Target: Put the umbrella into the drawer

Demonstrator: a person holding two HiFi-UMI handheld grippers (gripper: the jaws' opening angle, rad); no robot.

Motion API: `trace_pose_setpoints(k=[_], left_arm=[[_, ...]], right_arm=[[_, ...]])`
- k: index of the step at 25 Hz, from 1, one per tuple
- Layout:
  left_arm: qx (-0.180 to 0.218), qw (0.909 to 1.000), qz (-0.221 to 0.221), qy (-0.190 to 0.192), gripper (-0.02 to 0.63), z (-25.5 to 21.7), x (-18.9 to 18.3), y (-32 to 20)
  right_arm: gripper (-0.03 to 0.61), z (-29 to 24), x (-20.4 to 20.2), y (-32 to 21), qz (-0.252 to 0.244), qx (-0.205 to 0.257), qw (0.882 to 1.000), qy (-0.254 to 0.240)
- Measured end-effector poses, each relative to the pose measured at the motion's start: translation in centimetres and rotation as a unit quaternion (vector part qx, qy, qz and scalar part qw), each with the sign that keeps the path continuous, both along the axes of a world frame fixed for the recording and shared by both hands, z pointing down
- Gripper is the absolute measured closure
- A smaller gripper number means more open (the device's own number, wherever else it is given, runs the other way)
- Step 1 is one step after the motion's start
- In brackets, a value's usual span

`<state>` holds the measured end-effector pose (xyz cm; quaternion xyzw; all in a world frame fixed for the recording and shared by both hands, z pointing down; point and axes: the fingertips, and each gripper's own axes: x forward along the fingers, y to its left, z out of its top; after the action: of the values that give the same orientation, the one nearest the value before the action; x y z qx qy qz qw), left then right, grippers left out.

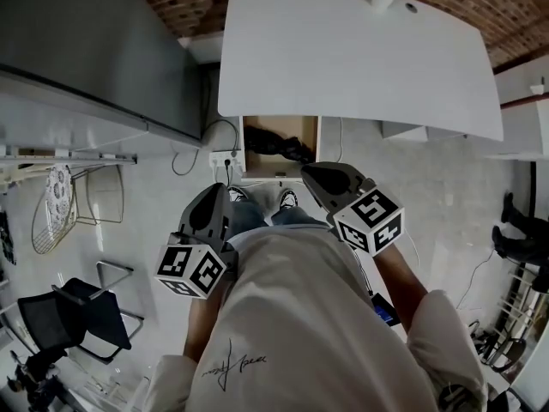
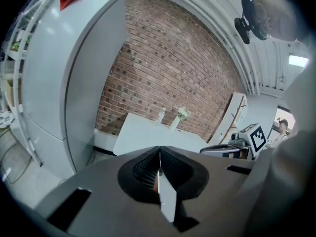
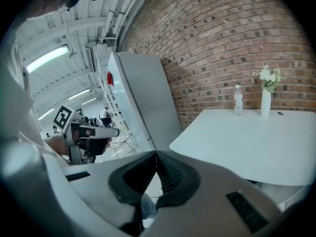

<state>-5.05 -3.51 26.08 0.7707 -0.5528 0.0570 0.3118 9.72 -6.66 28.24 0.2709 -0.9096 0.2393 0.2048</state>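
Left gripper (image 1: 213, 200) and right gripper (image 1: 317, 178) both closed, empty. Only head view showed open drawer (image 1: 296, 129) under table (image 1: 360, 58), dark shape inside, likely umbrella (image 1: 279, 147). Gripper views showed brick wall (image 2: 168, 68), tabletop.

beige t-shirt (image 1: 292, 316), script print; blue jeans (image 1: 257, 217); sneakers (image 1: 288, 198); grey left gripper (image 1: 216, 190), right gripper (image 1: 309, 172); black-white marker cubes (image 1: 190, 269)

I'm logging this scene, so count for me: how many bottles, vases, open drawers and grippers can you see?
Bottle: 1
Vase: 1
Drawer: 1
Grippers: 2, the left gripper and the right gripper
Total: 5
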Motion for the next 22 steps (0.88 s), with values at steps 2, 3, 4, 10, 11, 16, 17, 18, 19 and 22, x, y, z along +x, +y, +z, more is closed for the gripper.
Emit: trace_pose_setpoints(k=[2,3,4,10,11,16,17,18,19,22], left_arm=[[0.008,0.9999,0.007,-0.007,0.595,-0.5,0.2,0.1],[0.013,0.9998,0.008,-0.013,0.595,-0.7,0.1,0.1],[0.018,0.9996,0.005,-0.019,0.595,-0.9,-0.1,0.1],[0.048,0.9986,-0.011,-0.017,0.595,-2.5,-0.8,-0.1],[0.054,0.9984,-0.008,-0.017,0.595,-2.8,-0.7,-0.1],[0.080,0.9960,0.023,-0.034,0.595,-3.7,0.5,0.0],[0.078,0.9961,0.023,-0.034,0.595,-3.7,0.5,0.0],[0.076,0.9963,0.022,-0.033,0.595,-3.6,0.6,0.2],[0.073,0.9965,0.022,-0.032,0.595,-3.5,0.7,0.3],[0.066,0.9970,0.023,-0.032,0.595,-3.0,1.0,0.4]], right_arm=[[0.561,-1.1,0.2,0.0,0.003,0.017,1.000,-0.004],[0.561,-1.6,0.2,-0.1,0.005,0.025,1.000,-0.006],[0.561,-2.1,0.2,-0.1,0.008,0.032,0.999,-0.008],[0.561,-3.4,1.5,0.3,0.030,0.059,0.998,-0.008],[0.561,-3.5,1.8,0.5,0.035,0.061,0.998,-0.008],[0.561,-4.0,2.9,0.9,0.057,0.069,0.996,-0.010],[0.562,-4.1,3.0,1.0,0.058,0.071,0.996,-0.010],[0.562,-4.2,3.1,1.1,0.057,0.072,0.996,-0.009],[0.563,-4.2,3.3,1.3,0.056,0.073,0.996,-0.008],[0.561,-4.0,3.6,1.4,0.053,0.074,0.996,-0.003]])
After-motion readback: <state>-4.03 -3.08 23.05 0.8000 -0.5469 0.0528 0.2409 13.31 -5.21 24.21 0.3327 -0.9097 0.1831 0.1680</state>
